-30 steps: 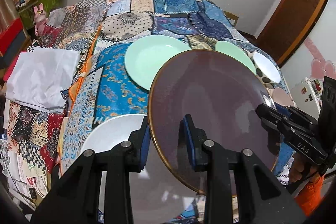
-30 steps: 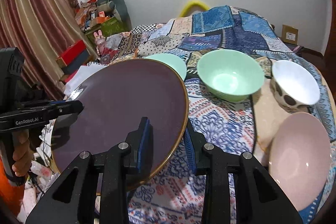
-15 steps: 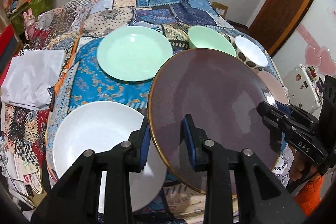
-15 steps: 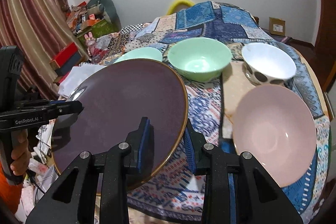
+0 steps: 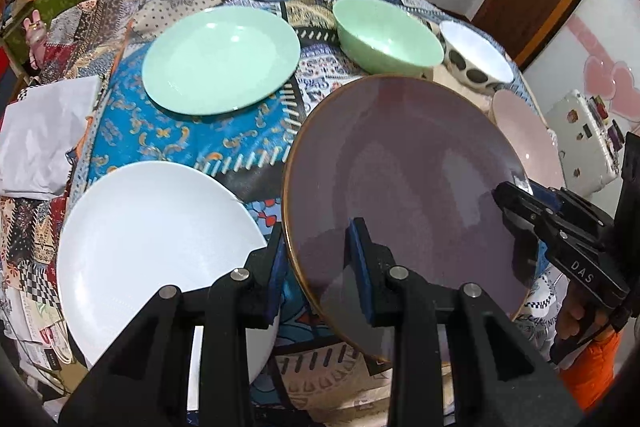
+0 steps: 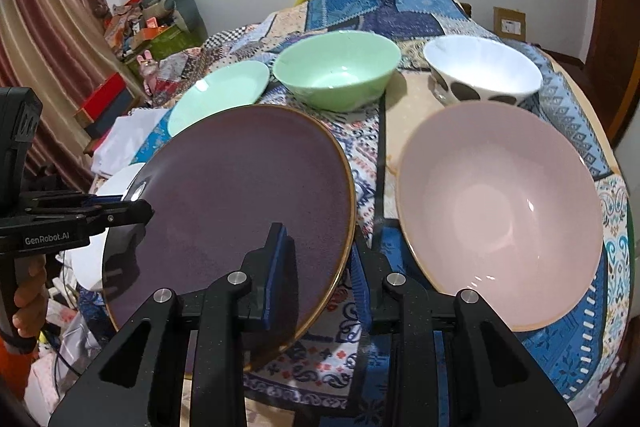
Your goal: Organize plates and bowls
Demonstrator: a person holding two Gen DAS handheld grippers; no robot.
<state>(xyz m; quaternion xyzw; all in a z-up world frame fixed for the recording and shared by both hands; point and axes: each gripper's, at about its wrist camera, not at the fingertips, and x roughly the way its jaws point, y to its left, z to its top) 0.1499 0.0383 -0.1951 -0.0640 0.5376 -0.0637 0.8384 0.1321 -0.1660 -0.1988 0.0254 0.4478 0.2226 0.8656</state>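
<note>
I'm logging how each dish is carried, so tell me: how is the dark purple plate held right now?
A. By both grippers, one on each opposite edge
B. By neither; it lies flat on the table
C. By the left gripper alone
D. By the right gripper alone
A: the left gripper clamps one edge of the purple plate while the right gripper clamps the opposite edge, holding it above the patchwork tablecloth.

1. The purple plate [image 5: 404, 167] looks like satin-glazed ceramic, finely speckled.
2. Beside it, the white plate [image 5: 152, 247] is smooth and glossy.
3. Under it, the patchwork cloth [image 5: 180, 131] is matt woven fabric.
</note>
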